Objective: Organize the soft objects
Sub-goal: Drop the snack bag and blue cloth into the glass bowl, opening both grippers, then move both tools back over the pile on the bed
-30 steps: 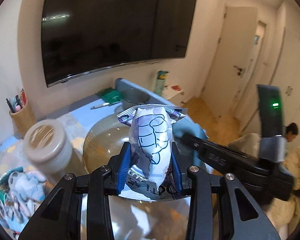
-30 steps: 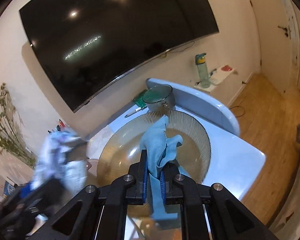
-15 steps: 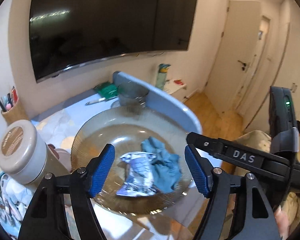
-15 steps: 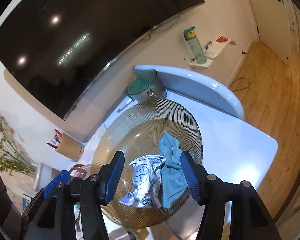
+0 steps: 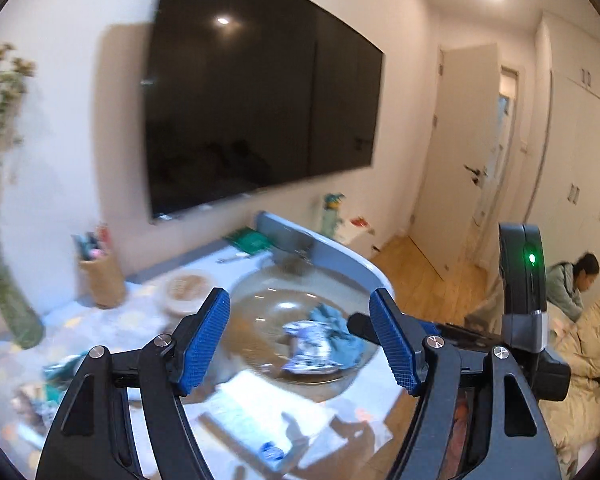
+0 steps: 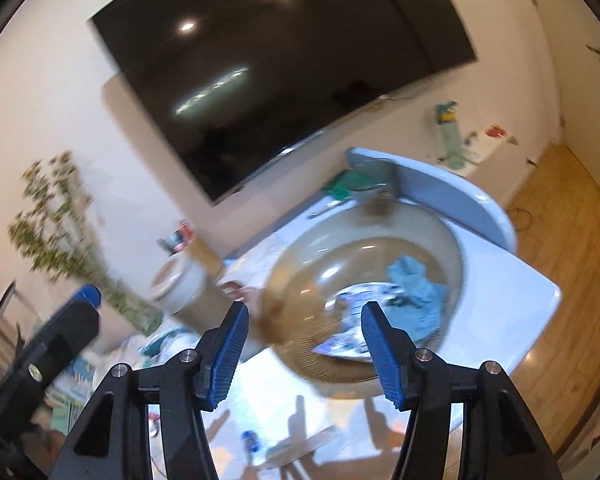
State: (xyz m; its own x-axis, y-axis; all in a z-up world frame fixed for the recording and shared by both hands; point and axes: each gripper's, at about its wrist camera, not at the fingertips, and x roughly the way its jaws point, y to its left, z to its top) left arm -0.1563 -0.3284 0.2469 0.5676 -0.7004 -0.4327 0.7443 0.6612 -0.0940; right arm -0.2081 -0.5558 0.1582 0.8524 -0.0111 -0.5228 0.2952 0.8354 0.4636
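Note:
A crumpled white-and-blue soft packet [image 5: 309,345] and a light blue cloth [image 5: 334,322] lie side by side in a ribbed amber glass bowl [image 5: 256,300] on the table. The packet [image 6: 360,300], the cloth [image 6: 414,288] and the bowl [image 6: 300,276] also show in the right wrist view. My left gripper [image 5: 300,340] is open and empty, held back above the bowl's near side. My right gripper [image 6: 304,346] is open and empty, above the bowl's near left rim. Both views are blurred by motion.
A lidded jar [image 6: 180,284], a pen holder [image 5: 100,276] and a vase of green stems [image 6: 100,276] stand left of the bowl. A small metal pot [image 6: 374,188] sits behind it. A large TV [image 5: 260,120] hangs on the wall. A person [image 5: 568,284] sits at far right.
One second ago each gripper held its object over the bowl. Both let go, dropping packet and cloth into the bowl. Since then both grippers have pulled back and up, still open.

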